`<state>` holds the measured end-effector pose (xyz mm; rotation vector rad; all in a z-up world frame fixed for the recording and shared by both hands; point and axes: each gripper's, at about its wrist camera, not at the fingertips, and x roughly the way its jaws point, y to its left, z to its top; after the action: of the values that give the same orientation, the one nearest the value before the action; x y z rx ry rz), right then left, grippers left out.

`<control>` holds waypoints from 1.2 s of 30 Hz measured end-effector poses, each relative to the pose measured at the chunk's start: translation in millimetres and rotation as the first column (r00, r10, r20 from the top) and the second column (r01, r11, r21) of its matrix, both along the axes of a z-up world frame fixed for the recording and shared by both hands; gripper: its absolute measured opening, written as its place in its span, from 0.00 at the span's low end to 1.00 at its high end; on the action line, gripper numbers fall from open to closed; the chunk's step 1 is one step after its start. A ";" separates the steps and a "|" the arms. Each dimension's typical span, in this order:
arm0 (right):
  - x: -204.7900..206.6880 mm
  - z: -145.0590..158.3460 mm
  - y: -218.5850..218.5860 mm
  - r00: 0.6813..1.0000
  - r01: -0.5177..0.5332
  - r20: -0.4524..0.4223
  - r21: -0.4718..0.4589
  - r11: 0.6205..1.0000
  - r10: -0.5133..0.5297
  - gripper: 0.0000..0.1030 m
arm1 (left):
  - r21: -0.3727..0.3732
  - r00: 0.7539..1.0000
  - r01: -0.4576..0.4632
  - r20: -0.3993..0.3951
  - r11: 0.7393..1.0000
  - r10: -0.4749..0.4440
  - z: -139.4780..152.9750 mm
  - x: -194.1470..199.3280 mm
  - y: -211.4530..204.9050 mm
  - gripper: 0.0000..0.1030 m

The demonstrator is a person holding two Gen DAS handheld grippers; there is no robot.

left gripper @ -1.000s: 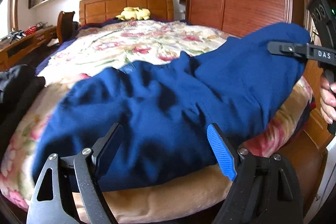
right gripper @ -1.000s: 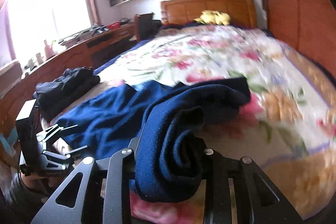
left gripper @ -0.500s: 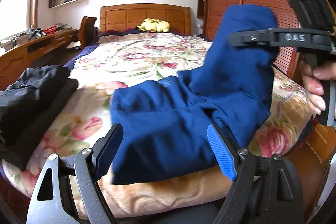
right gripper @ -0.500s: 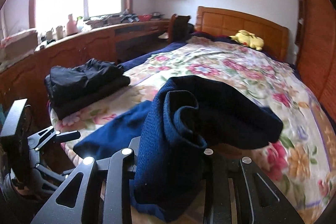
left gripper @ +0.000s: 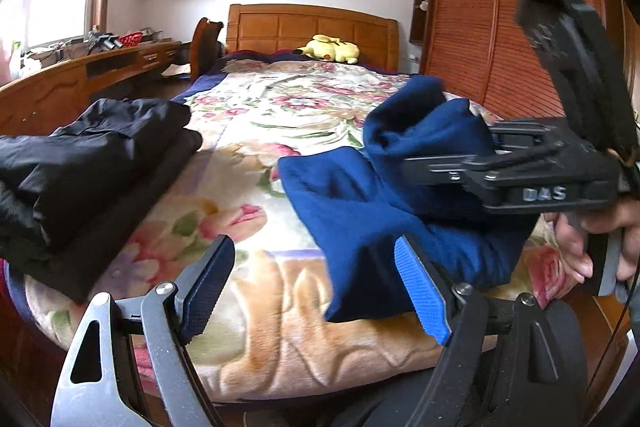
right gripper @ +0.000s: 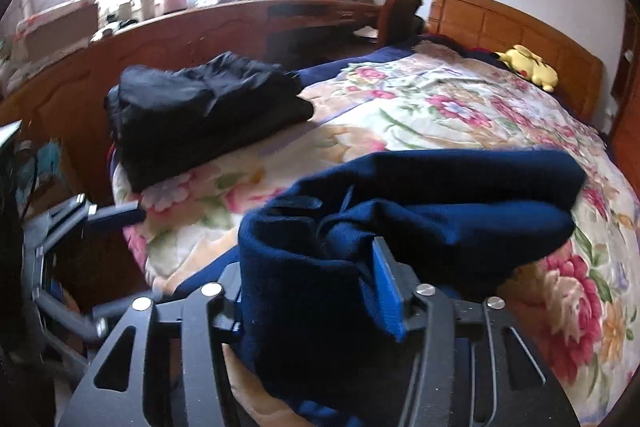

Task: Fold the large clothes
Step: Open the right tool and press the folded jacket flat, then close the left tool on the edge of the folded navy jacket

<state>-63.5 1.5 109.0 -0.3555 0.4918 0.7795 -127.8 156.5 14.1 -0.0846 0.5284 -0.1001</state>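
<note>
Looking along the left gripper [left gripper: 316, 291], the left wrist view shows its jaws spread wide with nothing between them; the blue pads [left gripper: 420, 291] frame bare floral bedspread [left gripper: 248, 131] at the lower centre of the frame. The navy garment [left gripper: 360, 203] lies on the bedspread right of centre, its near edge passing just behind the right-hand pad. At the right edge of the frame, the right gripper [left gripper: 420, 163] reaches into a raised bunch of the same fabric, and a hand [left gripper: 592, 239] grips its handle. A folded black garment [left gripper: 80, 163] rests at the left edge of the bed, well apart from the navy one. A yellow plush toy [left gripper: 330, 49] lies against the wooden headboard [left gripper: 312, 27] at upper centre. In the right wrist view, the right gripper [right gripper: 308, 291] fills the lower centre; its jaws are opening, with a thick roll of the navy garment [right gripper: 420, 211] between them and draped over the fingers. One blue pad [right gripper: 386, 287] shows bare beside the cloth. The folded black garment [right gripper: 200, 107] sits at centre left, and the left gripper [right gripper: 116, 215] appears at the lower left edge.
</note>
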 end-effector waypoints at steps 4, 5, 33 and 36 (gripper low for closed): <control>-1.4 18.3 -24.2 1.000 0.011 0.015 0.085 0.996 -0.013 0.64 | -0.005 1.000 -0.015 0.008 1.000 0.015 2.2 -2.6 7.1 0.81; -0.9 23.6 -30.6 1.000 0.012 0.019 0.113 0.993 -0.014 0.67 | -0.008 1.000 -0.018 0.010 1.000 0.018 3.2 -3.0 8.4 0.81; 62.3 -52.3 -5.4 0.993 0.099 -0.059 0.000 0.995 -0.099 0.68 | -0.030 1.000 -0.007 0.010 1.000 0.008 2.0 -1.0 5.1 0.81; 53.6 -43.0 -18.7 0.991 0.113 -0.076 0.031 0.993 -0.111 0.68 | -0.028 1.000 0.015 0.008 0.999 -0.015 2.9 0.2 -3.0 0.81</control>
<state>-9.9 -17.1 66.0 -0.2643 0.5623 0.6935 -127.6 153.5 16.9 -0.1071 0.5195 -0.1228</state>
